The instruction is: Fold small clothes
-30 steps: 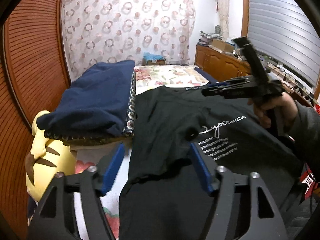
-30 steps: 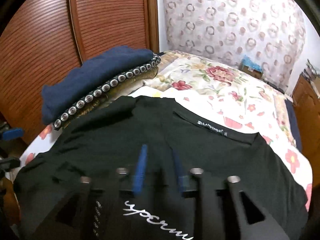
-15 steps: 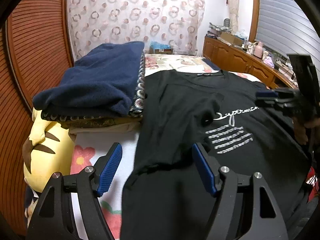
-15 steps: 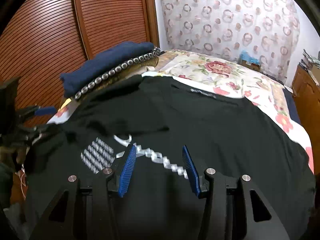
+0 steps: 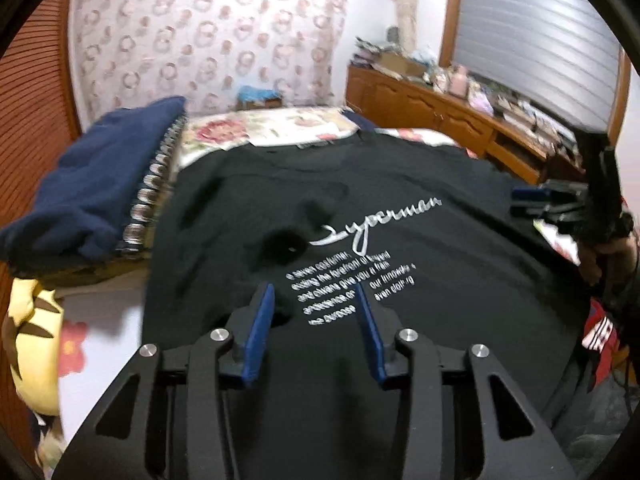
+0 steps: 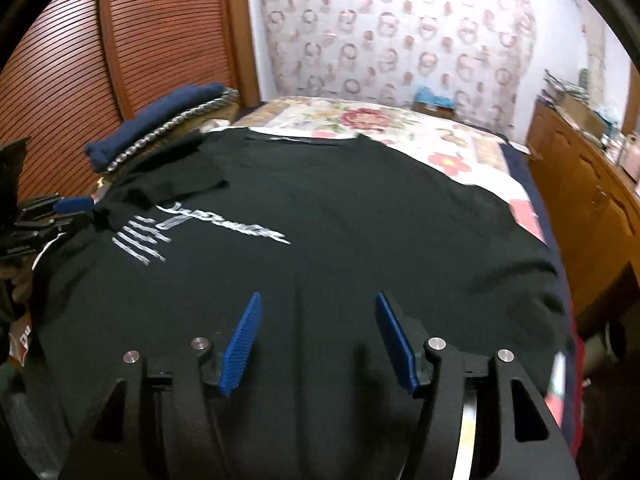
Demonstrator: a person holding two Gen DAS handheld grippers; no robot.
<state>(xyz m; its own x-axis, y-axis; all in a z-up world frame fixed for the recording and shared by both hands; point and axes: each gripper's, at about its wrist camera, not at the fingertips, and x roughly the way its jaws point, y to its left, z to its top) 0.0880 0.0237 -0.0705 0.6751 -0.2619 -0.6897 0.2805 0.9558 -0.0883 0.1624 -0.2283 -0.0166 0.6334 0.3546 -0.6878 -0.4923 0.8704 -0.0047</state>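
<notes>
Since the earlier frames, the left gripper (image 5: 315, 312) had been carried from the shirt's left edge inward, over the printed chest, and its blue-padded jaws had been drawn closer together, though a clear gap remained and nothing was held between them. The right gripper (image 6: 318, 340) had been widened; its jaws were spread apart and empty above the lower middle of the cloth.

The black cotton T-shirt with white lettering (image 5: 360, 240) was spread front-up across the flower-patterned bedspread (image 6: 400, 124), filling the centre of both views, with its collar toward the top of the frame. One sleeve (image 6: 176, 184) was seen folded inward over the chest at left centre of the right wrist view. A stack of folded navy clothes (image 5: 92, 184) lay at the upper left, just beside the shirt.

Judged from this, the shirt had been laid out and smoothed, and folding had barely begun; no fabric was gripped by either tool.
</notes>
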